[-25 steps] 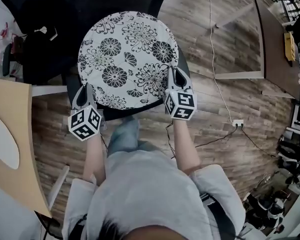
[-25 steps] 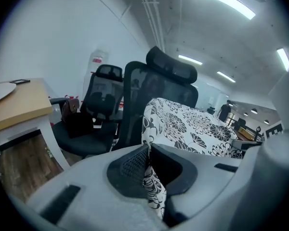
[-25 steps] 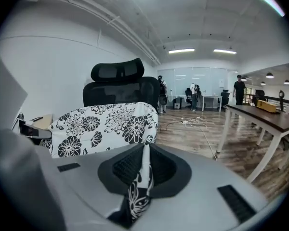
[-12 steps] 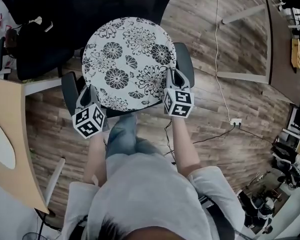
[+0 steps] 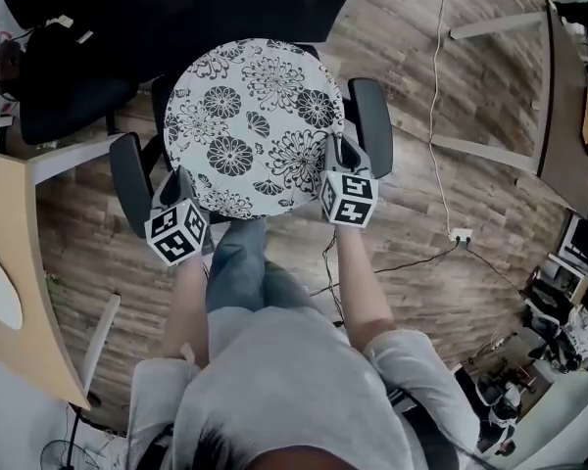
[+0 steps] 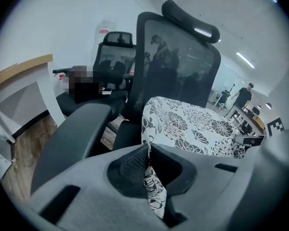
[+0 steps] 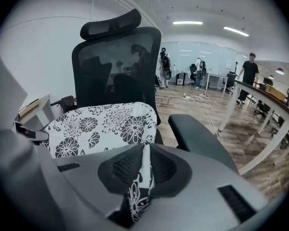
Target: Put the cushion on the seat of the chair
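Your left gripper (image 5: 174,186) is clenched on the near left edge of the cushion (image 5: 255,125). In the left gripper view, a fold of the flowered cloth is pinched between its closed jaws and hangs down below them. Your right gripper (image 5: 339,153) grasps the cushion's near right edge the same way, with printed fabric squeezed between its jaws. The round cushion stretches forward from both grippers and spans the gap between them, lying roughly level over the black chair (image 6: 178,66). No view shows whether it already rests on the chair. The chair's left armrest (image 5: 127,179) runs just outside your left gripper, and the right armrest (image 5: 370,111) lies just outside and a little ahead of your right gripper. The mesh backrest (image 7: 116,64) stands upright beyond the cushion's far edge, straight ahead of both grippers.
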Tool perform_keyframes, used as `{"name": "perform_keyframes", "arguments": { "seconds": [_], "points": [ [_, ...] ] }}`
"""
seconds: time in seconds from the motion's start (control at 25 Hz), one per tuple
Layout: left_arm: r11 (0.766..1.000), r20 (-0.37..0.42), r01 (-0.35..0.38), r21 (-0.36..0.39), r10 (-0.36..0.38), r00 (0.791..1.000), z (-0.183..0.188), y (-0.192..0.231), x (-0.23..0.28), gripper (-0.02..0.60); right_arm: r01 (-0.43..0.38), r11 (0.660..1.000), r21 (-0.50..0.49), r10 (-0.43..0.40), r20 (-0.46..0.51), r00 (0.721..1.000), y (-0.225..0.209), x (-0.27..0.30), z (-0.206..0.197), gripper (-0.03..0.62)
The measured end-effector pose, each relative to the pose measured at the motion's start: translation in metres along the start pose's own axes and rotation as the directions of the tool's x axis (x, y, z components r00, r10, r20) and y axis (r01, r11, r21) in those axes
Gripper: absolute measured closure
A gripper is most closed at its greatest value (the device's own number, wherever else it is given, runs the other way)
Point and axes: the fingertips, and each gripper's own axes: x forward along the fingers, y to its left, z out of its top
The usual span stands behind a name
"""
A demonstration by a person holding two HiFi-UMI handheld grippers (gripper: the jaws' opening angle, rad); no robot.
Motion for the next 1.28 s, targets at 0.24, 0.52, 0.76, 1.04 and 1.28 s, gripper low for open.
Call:
{"name": "perform_keyframes", "arguments": {
  "seconds": [0.24, 0.52, 0.76, 1.04, 1.28],
  "points": [
    [1.0, -0.034, -0.005, 0.013, 0.005, 0.999, -0.015, 0.01, 0.022, 0.563, -0.001, 1.0, 0.005, 0.002, -0.04, 0.999, 0.001, 0.024, -0.023, 0.562],
    [1.0, -0.078, -0.016, 0.013, 0.017, 0.997, -0.04, 0.02, 0.04, 0.563, 0.011, 0.999, 0.031, -0.008, -0.081, 0.997, 0.002, 0.049, -0.053, 0.562],
    [0.999, -0.131, -0.026, -0.027, 0.023, 0.991, -0.06, 0.027, 0.063, 0.563, -0.006, 1.0, -0.003, 0.005, -0.145, 0.989, -0.003, 0.074, -0.079, 0.562],
    [1.0, -0.153, -0.012, 0.022, 0.015, 0.988, -0.078, 0.034, 0.08, 0.563, -0.006, 1.0, -0.009, 0.004, -0.191, 0.982, -0.006, 0.095, -0.107, 0.562],
    [0.999, -0.191, -0.02, 0.031, 0.026, 0.981, -0.091, 0.042, 0.091, 0.563, -0.002, 0.999, -0.04, -0.007, -0.224, 0.974, -0.008, 0.106, -0.119, 0.562]
  ]
}}
